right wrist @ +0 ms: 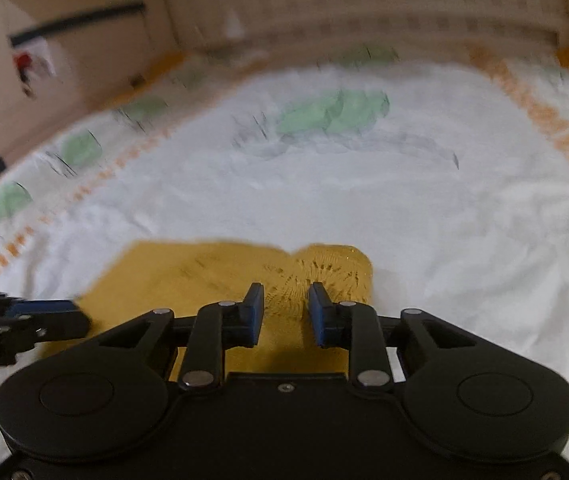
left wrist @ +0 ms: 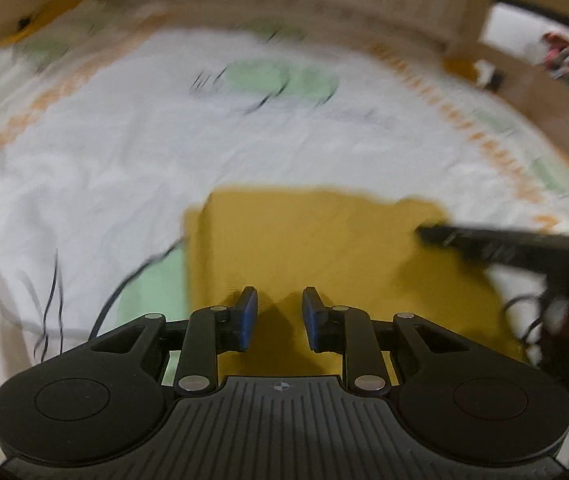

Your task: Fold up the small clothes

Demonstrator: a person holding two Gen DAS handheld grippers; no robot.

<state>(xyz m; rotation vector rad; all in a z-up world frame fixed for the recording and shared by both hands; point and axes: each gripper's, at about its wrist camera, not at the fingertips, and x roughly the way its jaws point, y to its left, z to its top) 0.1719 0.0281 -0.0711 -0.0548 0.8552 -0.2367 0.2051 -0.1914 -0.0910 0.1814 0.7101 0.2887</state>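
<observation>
A mustard-yellow small cloth [left wrist: 308, 248] lies folded into a rough rectangle on the white bedsheet [left wrist: 124, 152]. My left gripper [left wrist: 280, 304] hovers over its near edge, jaws a little apart, and nothing is pinched between the blue pads. In the right wrist view it shows at the cloth's left corner [right wrist: 76, 316]. My right gripper [right wrist: 286, 306] is at the cloth's right end [right wrist: 332, 268], where the fabric bunches up and its wrinkles run in between the pads. It enters the left wrist view as a dark blurred bar [left wrist: 428, 234].
The sheet has green patches [right wrist: 336, 114] and an orange dotted border [right wrist: 564, 136]. A beige headboard [right wrist: 364, 12] runs along the far side. Wooden furniture [left wrist: 544, 92] stands to the right of the bed. Dark cables [left wrist: 532, 320] hang by the right gripper.
</observation>
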